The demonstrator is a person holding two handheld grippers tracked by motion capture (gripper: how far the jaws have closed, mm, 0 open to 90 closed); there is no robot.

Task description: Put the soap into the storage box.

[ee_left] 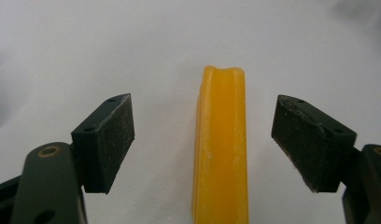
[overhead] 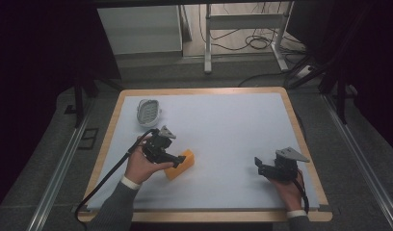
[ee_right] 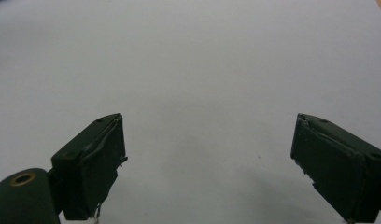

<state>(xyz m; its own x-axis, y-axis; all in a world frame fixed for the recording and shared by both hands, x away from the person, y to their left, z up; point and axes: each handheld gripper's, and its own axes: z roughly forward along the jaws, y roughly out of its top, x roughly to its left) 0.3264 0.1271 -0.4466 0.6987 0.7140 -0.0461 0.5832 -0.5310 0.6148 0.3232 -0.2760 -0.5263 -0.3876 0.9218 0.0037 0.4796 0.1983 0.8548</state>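
A yellow-orange block (overhead: 181,164) lies on the white table mat (overhead: 223,130), left of the middle. My left gripper (overhead: 177,160) is at it, open. In the left gripper view the block (ee_left: 221,144) runs lengthwise between the two pads (ee_left: 107,140), with a gap on each side. The midpoint of the left gripper (ee_left: 202,140) falls at the block's left edge. My right gripper (overhead: 258,163) rests near the front right of the mat, open, with bare mat between its fingers (ee_right: 93,158); its midpoint (ee_right: 207,158) lies over bare mat.
A white oval object with a gridded face (overhead: 148,112) sits at the back left of the mat. The wooden table edge (overhead: 300,130) frames the mat. Beyond the table are a white stand's legs and cables (overhead: 247,43) on the floor.
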